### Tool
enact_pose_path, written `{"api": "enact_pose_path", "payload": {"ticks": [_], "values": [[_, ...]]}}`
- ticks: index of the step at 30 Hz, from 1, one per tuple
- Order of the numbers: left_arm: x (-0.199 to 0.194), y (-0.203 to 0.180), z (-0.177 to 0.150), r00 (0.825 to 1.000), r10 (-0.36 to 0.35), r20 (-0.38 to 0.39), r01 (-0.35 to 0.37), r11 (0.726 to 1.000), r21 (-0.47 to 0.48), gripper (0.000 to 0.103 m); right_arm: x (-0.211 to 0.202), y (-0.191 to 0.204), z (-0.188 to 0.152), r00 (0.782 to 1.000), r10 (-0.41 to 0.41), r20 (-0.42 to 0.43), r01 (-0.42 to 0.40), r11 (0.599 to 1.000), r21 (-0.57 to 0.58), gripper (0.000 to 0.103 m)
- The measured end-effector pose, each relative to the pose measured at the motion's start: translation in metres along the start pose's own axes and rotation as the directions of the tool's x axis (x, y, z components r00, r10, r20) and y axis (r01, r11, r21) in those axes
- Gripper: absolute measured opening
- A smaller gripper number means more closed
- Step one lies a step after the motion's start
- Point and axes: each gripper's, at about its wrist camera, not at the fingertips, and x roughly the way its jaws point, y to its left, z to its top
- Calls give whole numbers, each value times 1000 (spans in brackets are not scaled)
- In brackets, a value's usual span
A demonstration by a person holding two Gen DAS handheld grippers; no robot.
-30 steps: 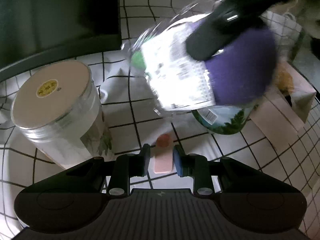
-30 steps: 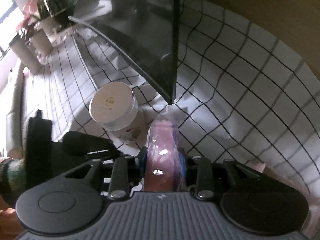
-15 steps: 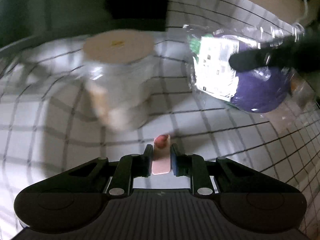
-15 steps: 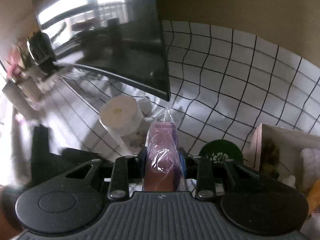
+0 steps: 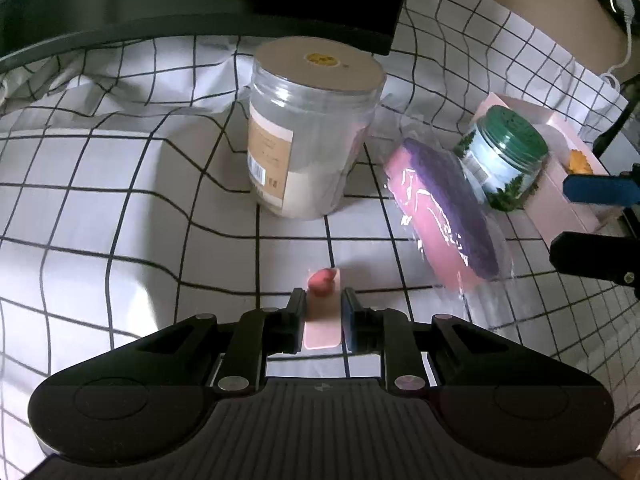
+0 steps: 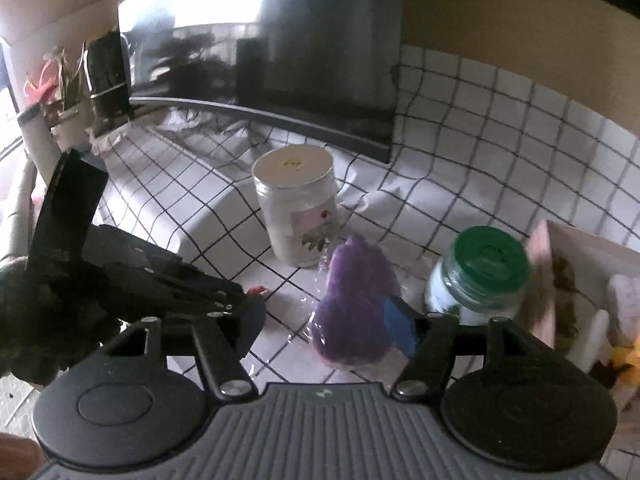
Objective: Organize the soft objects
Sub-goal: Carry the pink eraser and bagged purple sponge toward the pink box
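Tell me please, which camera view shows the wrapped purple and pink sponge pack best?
The left wrist view: the sponge pack lies there unobstructed, showing both its pink and purple sides. The right wrist view shows mostly purple, blurred and partly behind a gripper finger.

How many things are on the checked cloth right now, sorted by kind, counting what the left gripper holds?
Jars: 2, the large clear jar with a beige lid and the small green-lidded jar.
Wrapped soft packs: 1, the purple-and-pink sponge pack, leaning on the small jar.
Boxes: 1, the pink box.
Small pink pieces: 1, the pink piece with a red heart.
Total: 5.
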Motion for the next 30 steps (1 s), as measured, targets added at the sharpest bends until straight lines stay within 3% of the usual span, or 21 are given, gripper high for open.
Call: {"api": "enact_pose_path", "payload": {"ticks": [1,3,8,18,24,28,30], "values": [[-1,1,-1,1000,-3,1,3,1000,2,23,0,1,-2,1000,-22,-2,22,1000,6,79],[-1,2,-2,1000,-5,5,5,1000,1,23,7,0,-5,998,-57,-16,57,998,37,79],[-1,0,-1,1000,9,-4,-9,1000,14,23,40,-11,-9,995,-50,-85,62,987,148,79],[-2,-5,-3,1000,25,-14,-24,999,43,23,92,-9,2,987,-63,-150,90,979,180,80],[-1,-4,-2,1000,22,-9,-21,999,27,24,80,-1,-14,983,-25,-179,55,985,163,81],[-2,-5,-3,1000,27,-5,-27,999,35,25,81,-2,-28,974,0,-227,45,980,194,89],[-2,-6,-3,1000,30,-4,-30,999,37,25,80,-2,-32,979,2,-203,39,979,199,93]]}}
